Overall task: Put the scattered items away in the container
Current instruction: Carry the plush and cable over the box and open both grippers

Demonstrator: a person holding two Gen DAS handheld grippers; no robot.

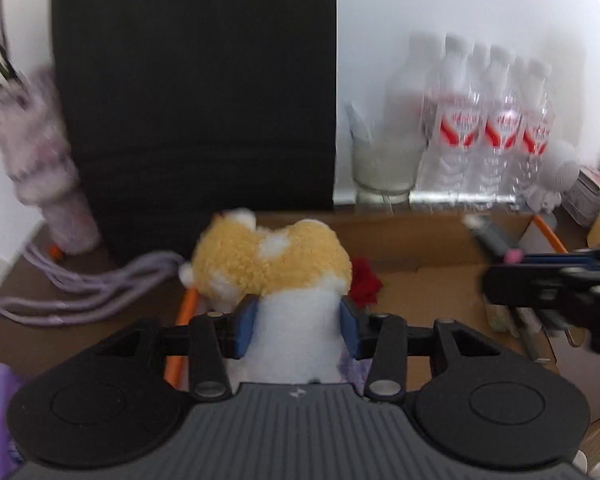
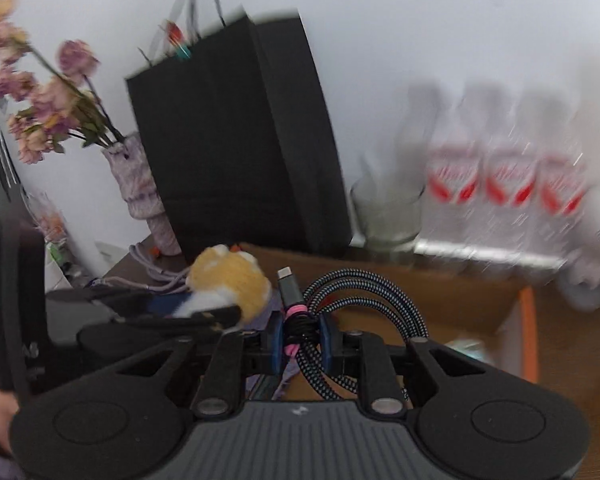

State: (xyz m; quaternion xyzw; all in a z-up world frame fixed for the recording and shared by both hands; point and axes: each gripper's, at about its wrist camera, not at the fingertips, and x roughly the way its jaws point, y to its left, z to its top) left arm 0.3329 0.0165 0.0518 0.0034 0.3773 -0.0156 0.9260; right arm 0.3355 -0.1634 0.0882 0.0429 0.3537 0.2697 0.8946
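In the left wrist view, the left gripper (image 1: pixel 298 330) holds a plush toy (image 1: pixel 270 268) by its white lower part, the blue pads (image 1: pixel 246 330) pressing in on both sides; the yellow, white-patched body bulges out above the fingers. The toy hangs over a cardboard box (image 1: pixel 420 248) whose brown wall runs across behind it, with something red (image 1: pixel 366 282) lying inside just to the toy's right. At the right edge the right gripper (image 1: pixel 540 280) reaches in, blurred, with a pink-banded cable end (image 1: pixel 496 240) sticking out of it. A black paper bag (image 1: pixel 196 92) stands behind the box, a vase (image 1: pixel 46 160) to its left with lilac cords (image 1: pixel 80 284) trailing beside it, and a glass (image 1: pixel 382 164) and a pack of bottles (image 1: pixel 488 128) to the right. An orange strip (image 1: pixel 186 320) shows below the toy. In the right wrist view, the right gripper (image 2: pixel 300 340) is clamped almost closed on a coiled braided cable (image 2: pixel 364 312), tied with a pink band (image 2: pixel 294 310), its plug (image 2: pixel 290 286) pointing up between the pads. Just left, the left gripper (image 2: pixel 204 312) carries the toy (image 2: pixel 230 280) at about the same height, both over the box (image 2: pixel 440 300). The bag (image 2: pixel 236 140), vase (image 2: pixel 138 176) of faded flowers (image 2: pixel 40 100), glass (image 2: pixel 388 212) and bottles (image 2: pixel 508 184) line the wall behind, the bottles heavily blurred.
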